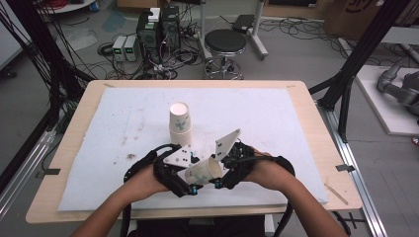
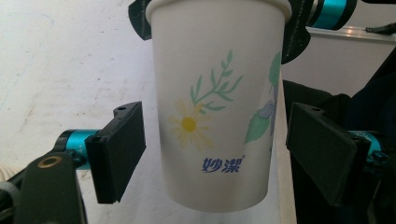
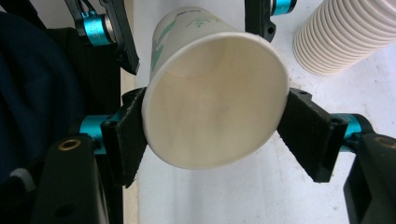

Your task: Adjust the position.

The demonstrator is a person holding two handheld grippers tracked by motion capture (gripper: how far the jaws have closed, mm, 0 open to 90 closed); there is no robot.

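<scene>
While the high view is looking down on the desk (image 1: 74,128), a paper cup (image 1: 203,171) is lying tilted on its side in the air between the two hands near the front edge, its mouth turned toward the right claw (image 1: 221,170) and its base toward the left claw (image 1: 184,178). A stack of paper cups (image 1: 180,123) is standing upright on the white mat (image 1: 276,118) just beyond the hands. Along the left claw's own view, the paper cup (image 2: 217,102) is sitting between the two black pads (image 2: 119,151), with a gap showing on each side, so the left claw (image 2: 219,156) is staying spread around the cup's lower part without pressing it. Farther up, the other claw's jaws are meeting the cup by its rim. From the right claw's view, the right claw (image 3: 212,133) is pinching the paper cup (image 3: 215,107) at its rim, both pads seeming to press on the wall, though the contact on the left side is partly in shadow. The stack of paper cups (image 3: 345,37) is lying toward the upper right.
</scene>
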